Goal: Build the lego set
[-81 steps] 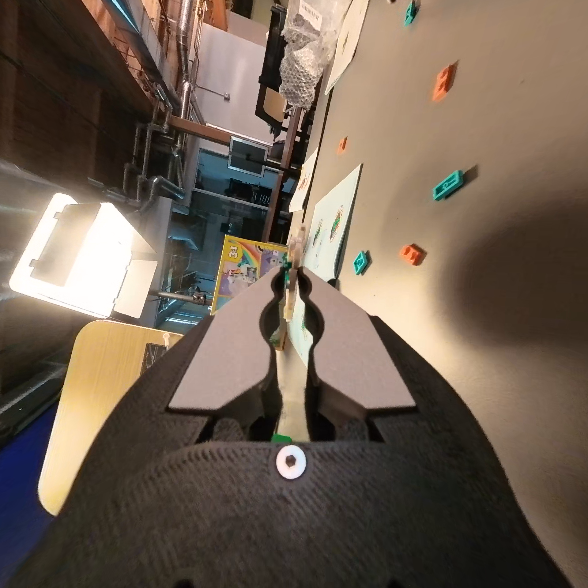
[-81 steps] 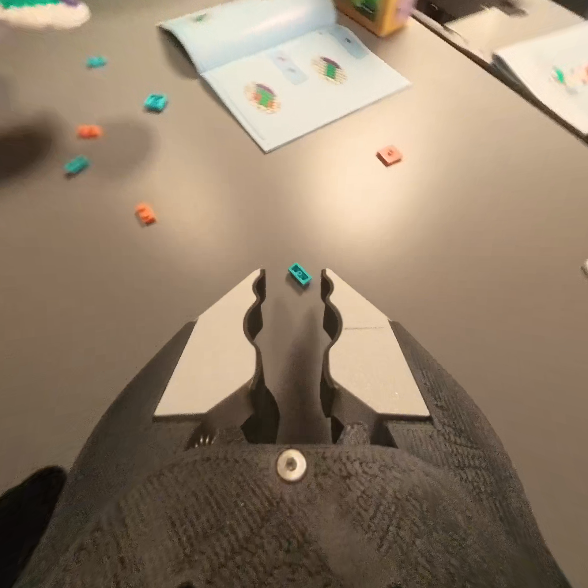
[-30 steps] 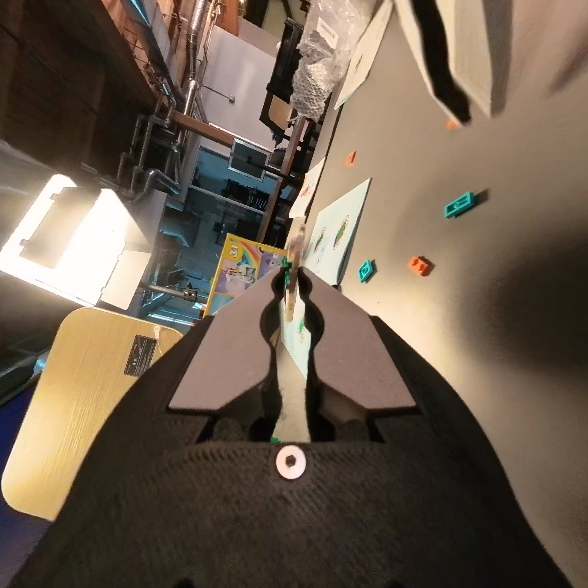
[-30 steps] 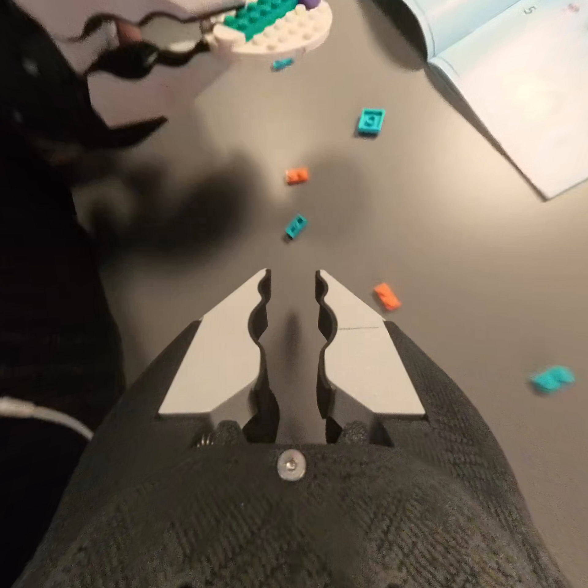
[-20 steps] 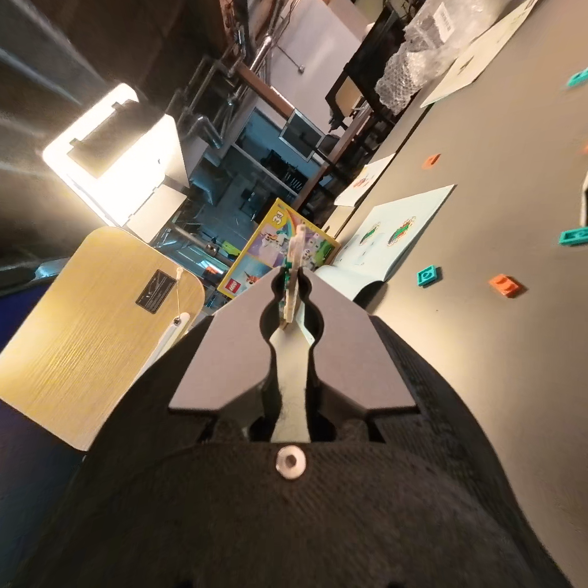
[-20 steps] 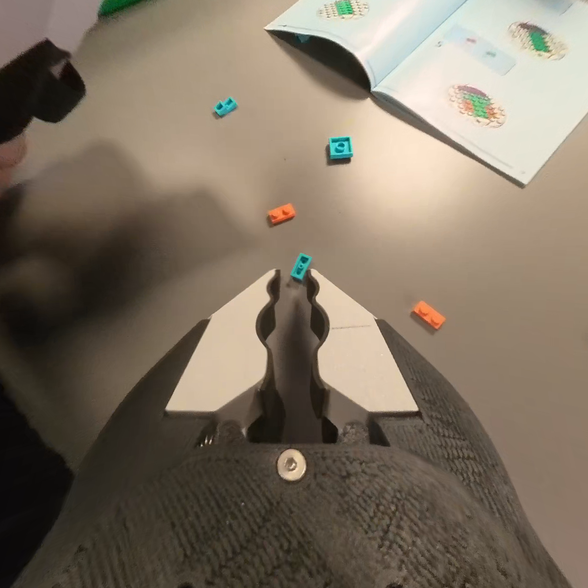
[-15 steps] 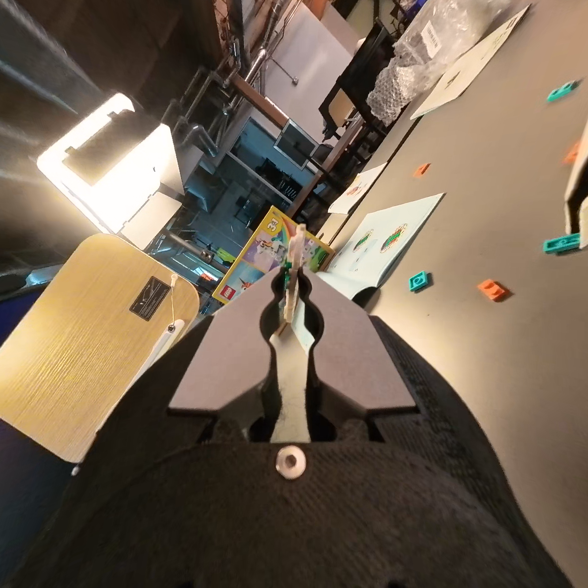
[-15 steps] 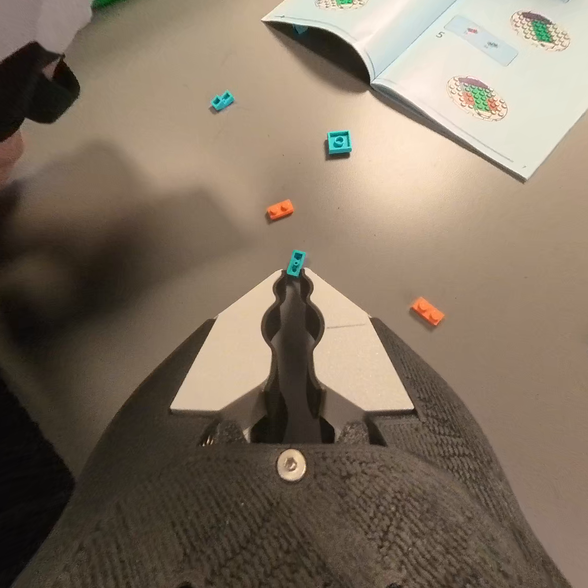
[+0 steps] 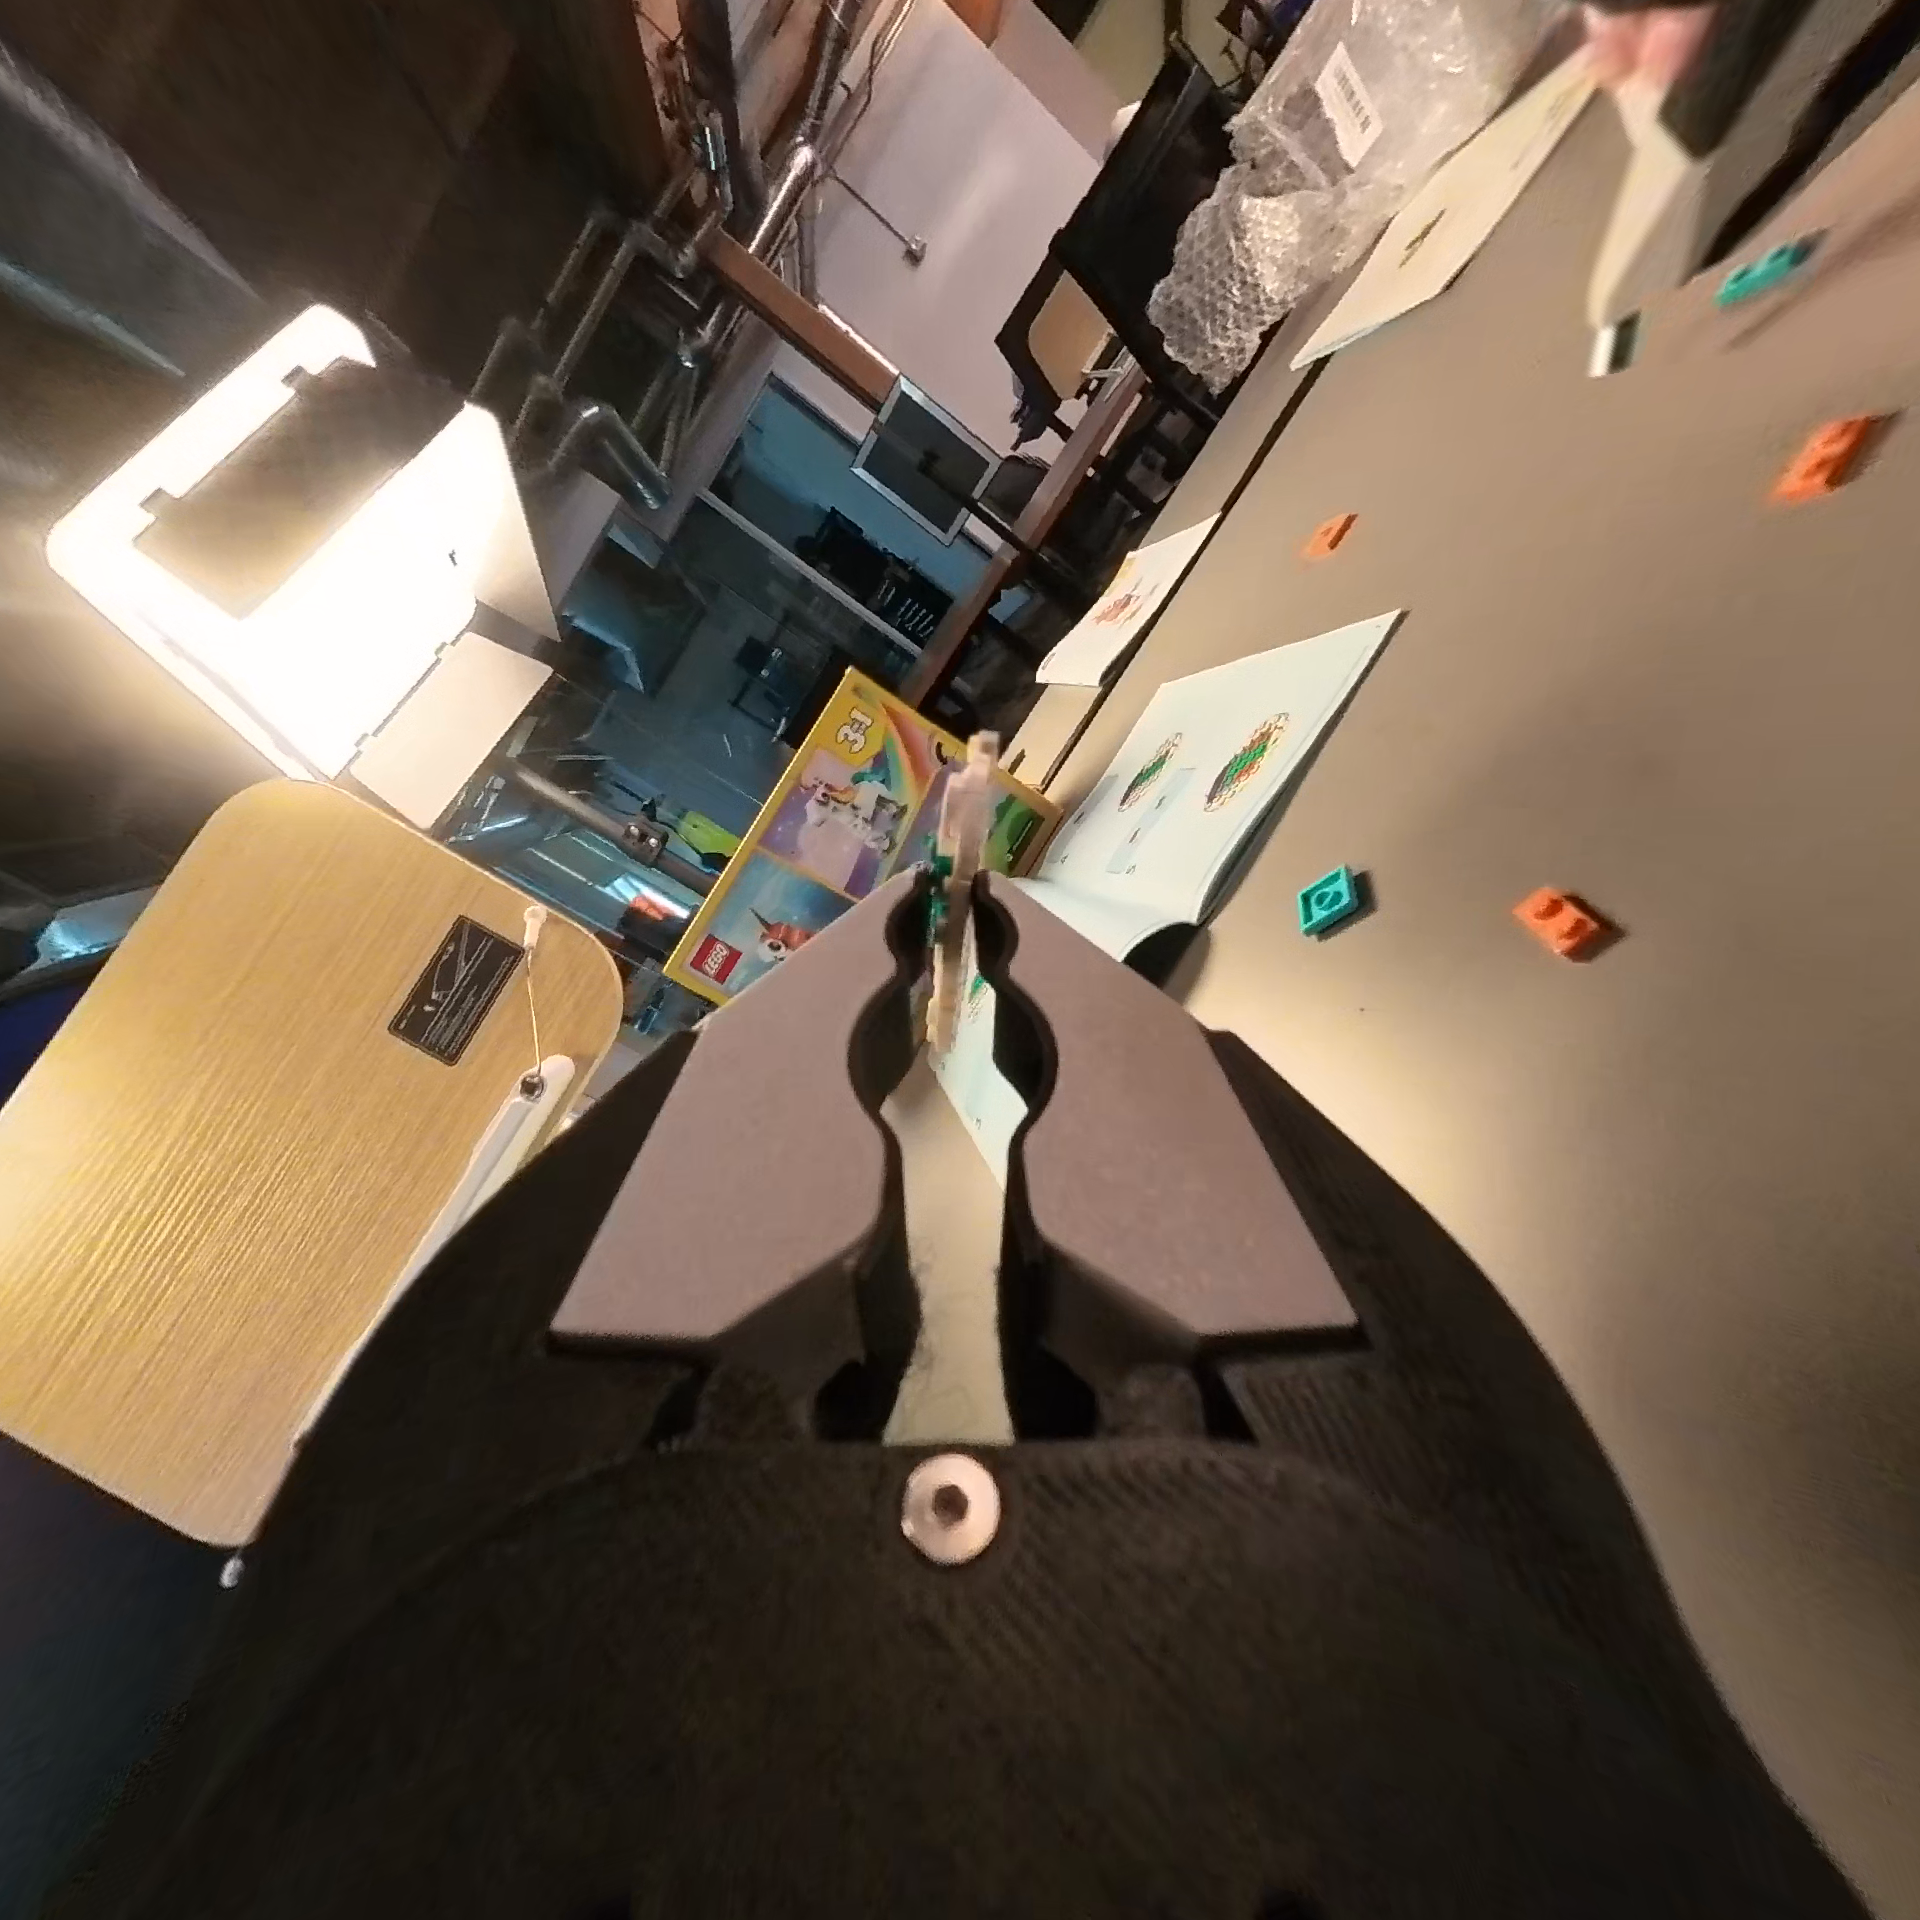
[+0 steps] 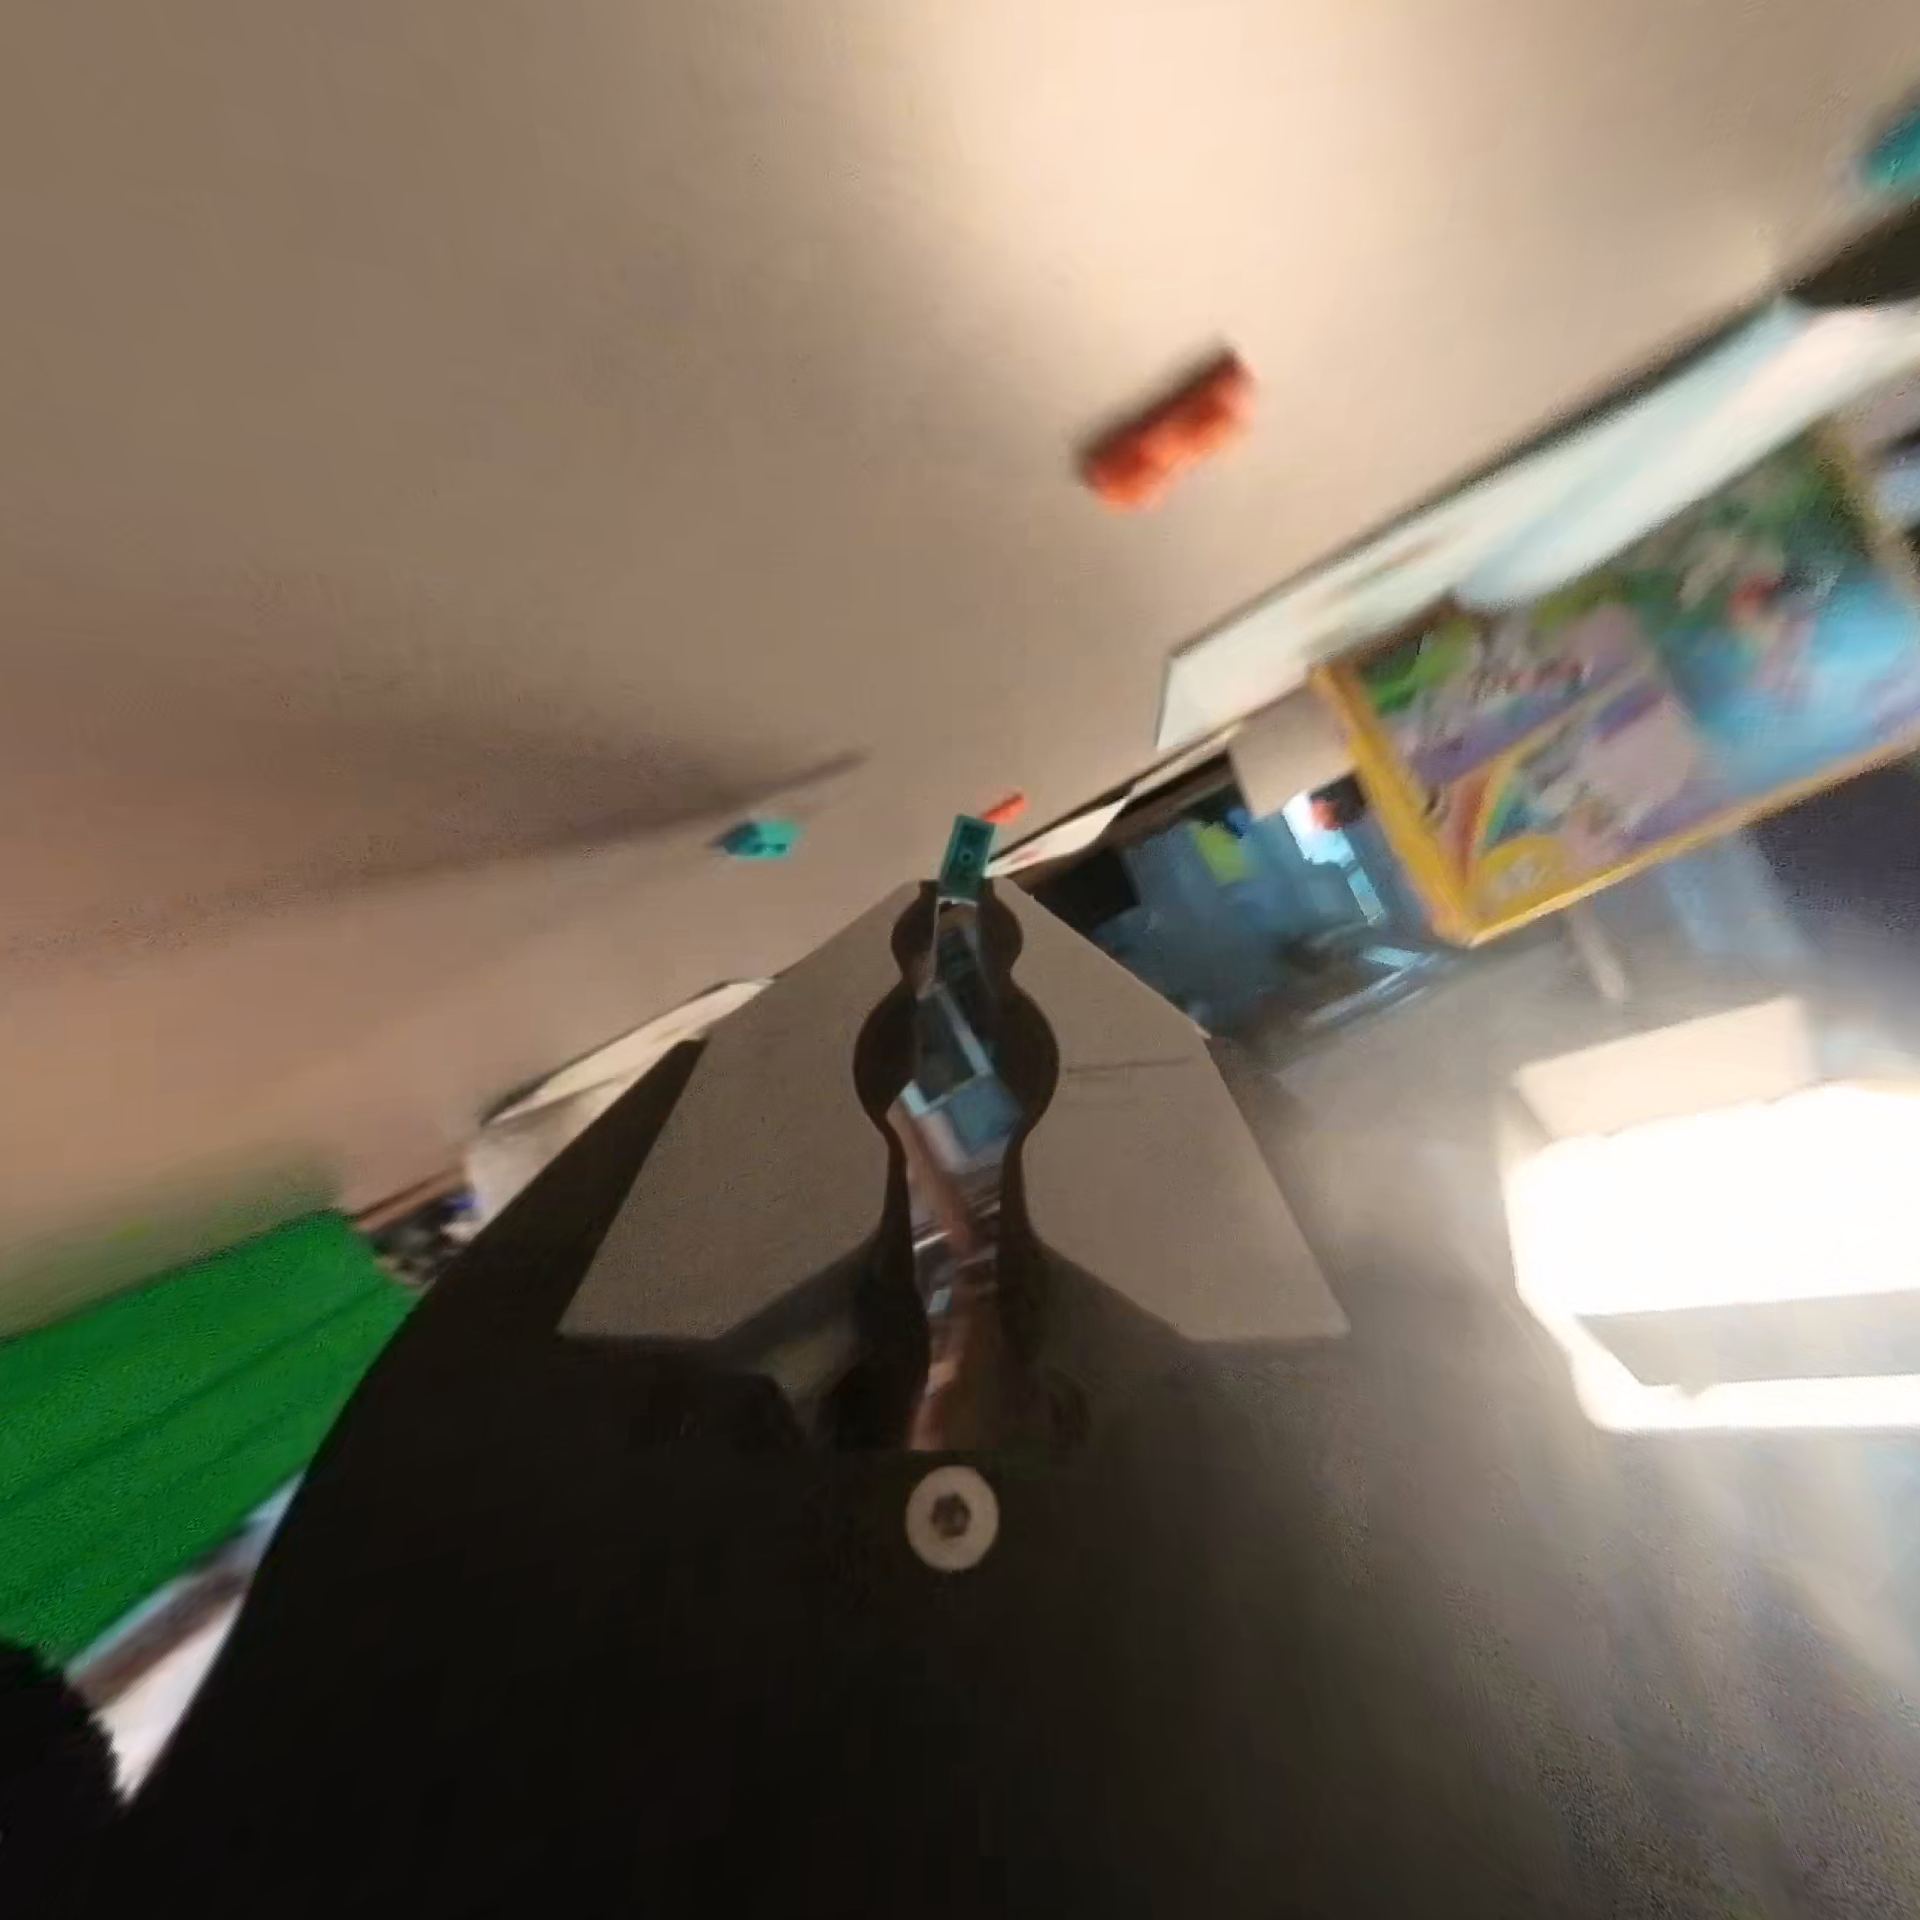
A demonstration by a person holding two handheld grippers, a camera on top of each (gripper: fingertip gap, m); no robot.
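Observation:
My left gripper point(image 9: 951, 881) is shut on the edge of the white round lego plate point(image 9: 964, 805), seen edge-on with green pieces on its left face, held above the grey table point(image 9: 1558, 1091). My right gripper point(image 10: 957, 889) is shut on a small teal plate point(image 10: 962, 854) that sticks out past its tips, lifted off the table point(image 10: 623, 364) and tilted; this view is blurred. The right gripper shows blurred at the top right of the left wrist view point(image 9: 1704, 135). Loose pieces lie on the table: a teal square point(image 9: 1327, 900), orange plates point(image 9: 1565, 922) point(image 9: 1832, 471) and a teal plate point(image 9: 1766, 272).
An open instruction booklet point(image 9: 1236, 774) lies beside the yellow set box point(image 9: 831, 842), which also shows in the right wrist view point(image 10: 1621, 707). Bubble-wrap bags point(image 9: 1278, 187) and paper sheets point(image 9: 1439, 244) sit at the far table end. A wooden chair back point(image 9: 239, 1060) stands at the left. My right fingertips sit around 25 cm from my left ones.
My right gripper closed on the teal plate, lifted it off the table and swung up and round. My left gripper keeps hold of the white plate and has tilted a little.

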